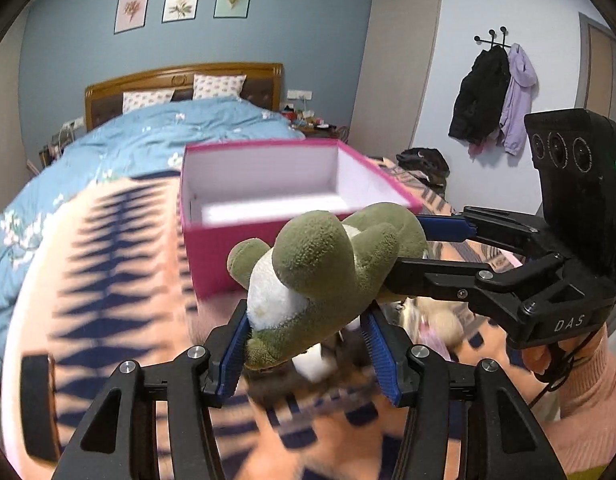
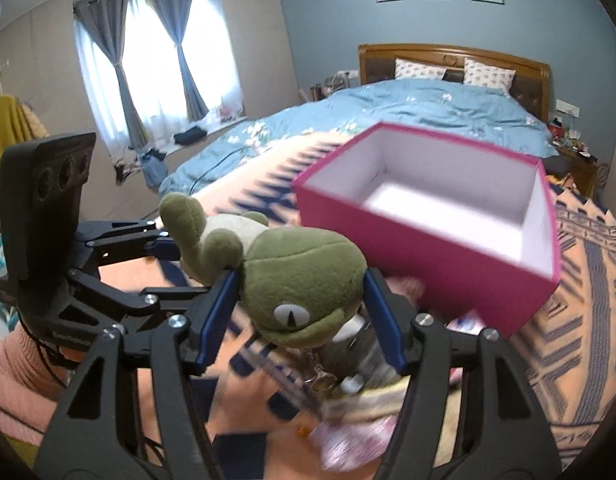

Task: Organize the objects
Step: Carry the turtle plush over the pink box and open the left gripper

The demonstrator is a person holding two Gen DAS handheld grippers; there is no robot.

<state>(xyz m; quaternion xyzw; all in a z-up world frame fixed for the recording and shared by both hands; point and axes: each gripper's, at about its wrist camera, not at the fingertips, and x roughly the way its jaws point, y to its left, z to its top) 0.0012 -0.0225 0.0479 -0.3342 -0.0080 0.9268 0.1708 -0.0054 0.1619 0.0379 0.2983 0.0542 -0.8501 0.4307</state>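
While both grippers share one load, the left gripper (image 1: pixel 305 346), at left, has its part-open blue pads pressed on the plush frog's (image 1: pixel 328 264) hind end; the right gripper (image 2: pixel 301 312) clamps its head likewise. The frog's long axis spans left to right, raised above the patterned blanket (image 1: pixel 107 248). The open pink box (image 1: pixel 267 200) lies just beyond, far side. "DAS" marks one gripper body.

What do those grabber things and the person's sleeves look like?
Each hand-held gripper, left and right, is black with ridged blue pads and silver screws. The right one carries white "DAS" lettering, a boxy three-lens module and thin black cable. Sleeves are pink ribbed knit.
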